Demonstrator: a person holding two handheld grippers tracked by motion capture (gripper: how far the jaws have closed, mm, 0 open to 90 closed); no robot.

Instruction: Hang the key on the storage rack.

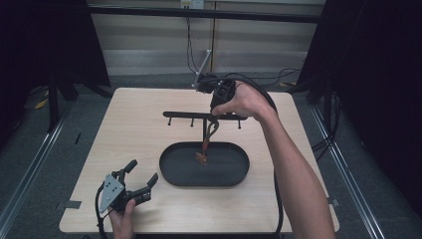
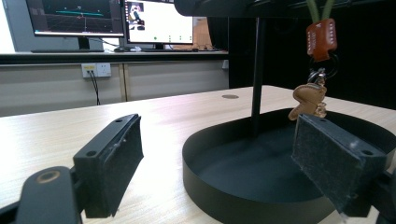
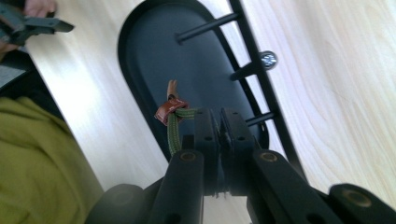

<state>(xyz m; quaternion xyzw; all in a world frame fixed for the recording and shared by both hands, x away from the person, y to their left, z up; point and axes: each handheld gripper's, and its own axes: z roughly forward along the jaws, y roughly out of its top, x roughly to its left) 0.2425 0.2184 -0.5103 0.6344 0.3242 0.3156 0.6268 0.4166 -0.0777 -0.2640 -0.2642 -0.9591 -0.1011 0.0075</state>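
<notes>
Two grippers at work around one landmark, the black oval tray (image 1: 171, 172) with its hook stand.

Item 1: right gripper (image 1: 215, 118), held above the tray beside the stand's crossbar (image 1: 184, 114). Jaws pressed together on the green cord (image 3: 173, 130) of a key ring, as seen in the right gripper view.

Item 2: key ring, hanging from that cord over the middle of the tray, clear of its floor. Parts: brown leather tab (image 2: 321, 39), metal ring, tan charm (image 2: 308, 100) (small; shape hard to tell). It dangles just beside the stand's upright post (image 2: 257, 74).

Item 3: left gripper (image 1: 139, 180), resting low on the table (image 1: 129, 129) near the tray's front left rim. Jaws wide apart, holding nothing.

Item 4: pegs (image 3: 205, 27) under the crossbar, all bare.

Handling note, as a judgement: the step looks like hanging the cord's loop on a peg. Keep the loop open and facing the peg's tip, approach along the peg's line, slide it well on, and part the jaws only once the weight rests on the peg. Steady the swinging charm first; the free gripper could brace the tray.
</notes>
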